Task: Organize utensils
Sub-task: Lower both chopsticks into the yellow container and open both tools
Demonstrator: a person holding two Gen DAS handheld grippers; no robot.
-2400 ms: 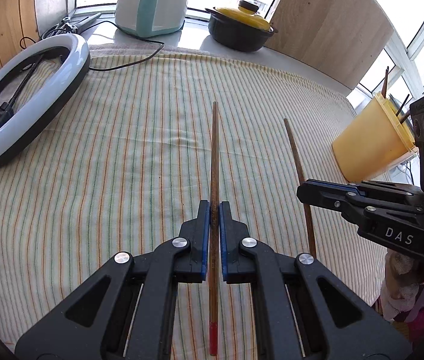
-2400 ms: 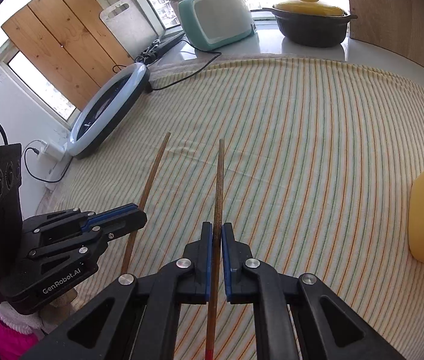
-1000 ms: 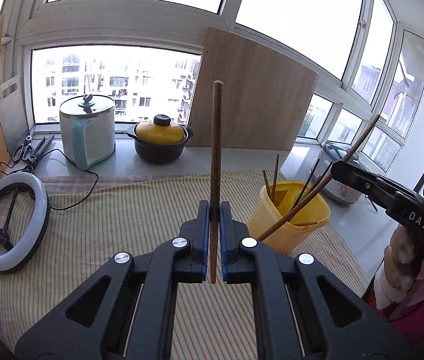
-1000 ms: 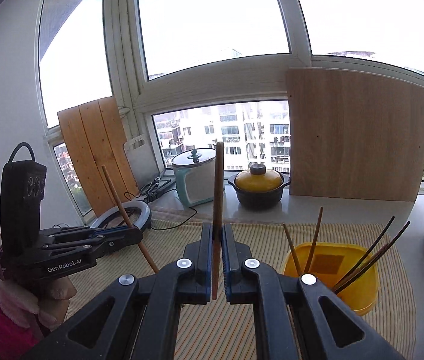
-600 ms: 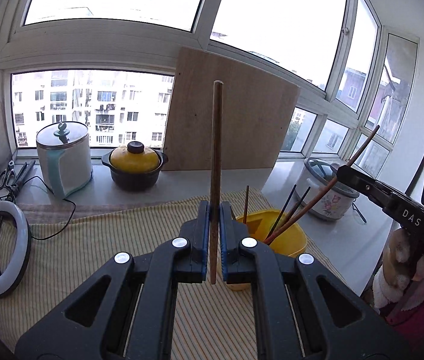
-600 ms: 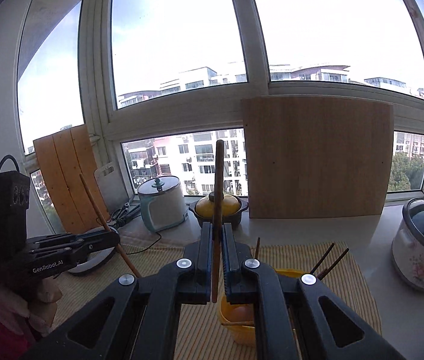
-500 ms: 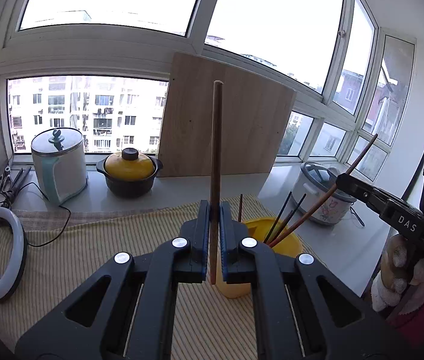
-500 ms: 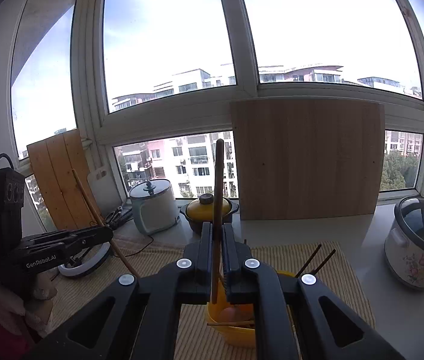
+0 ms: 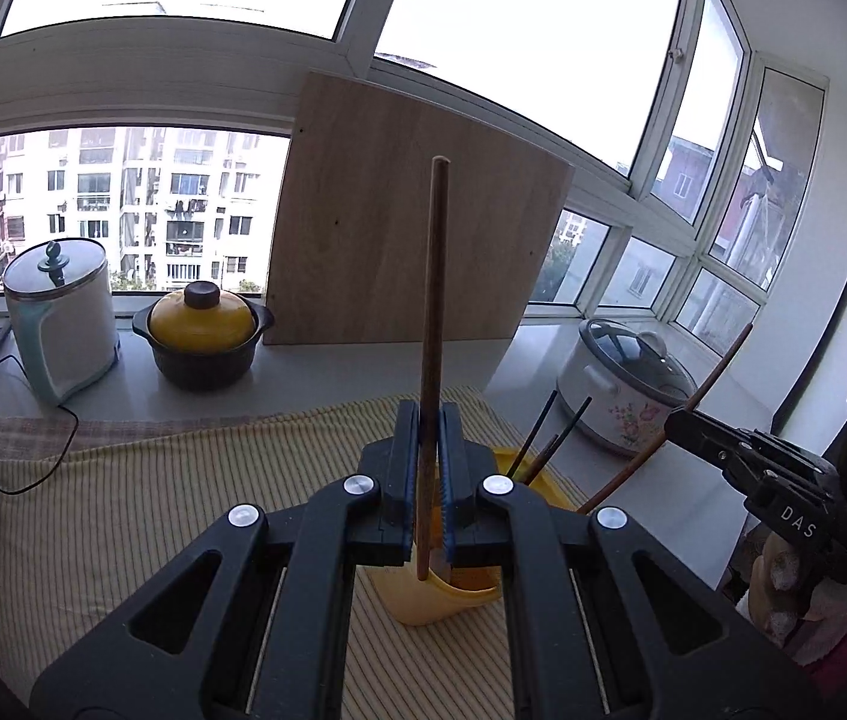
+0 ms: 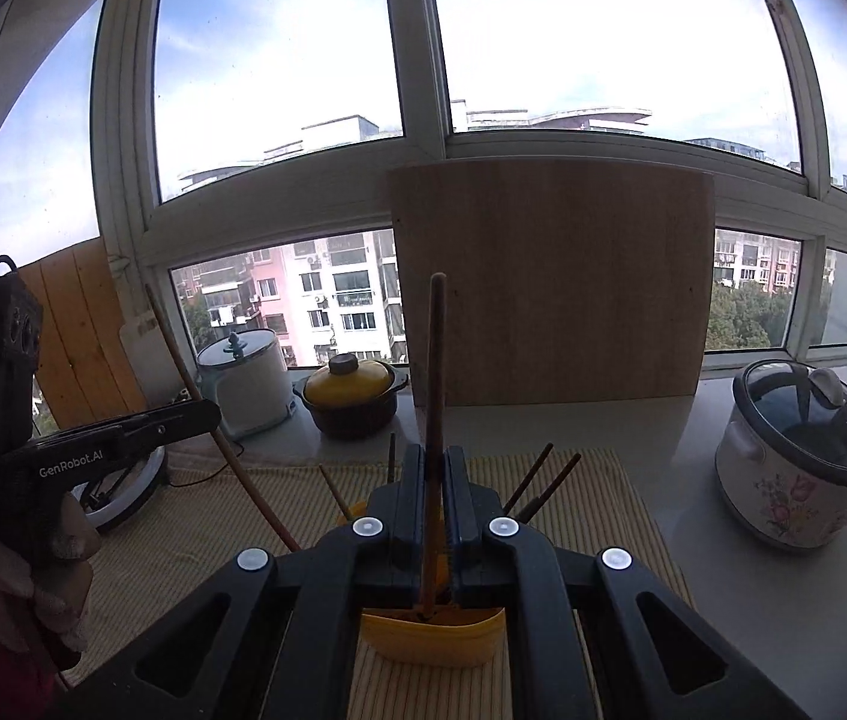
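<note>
Both tongs [image 9: 429, 480] [image 10: 434, 504] now nearer yellow cup [image 9: 441, 600] | each grips 1 chopstick [image 9: 432, 330] | ring light's rim only left view

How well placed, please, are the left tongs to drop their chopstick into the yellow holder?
Probably well placed: the left tongs hold their chopstick upright with its lower end over the open yellow holder. The chopsticks already inside lean to the right, and the right tongs stand off to that side.
</note>
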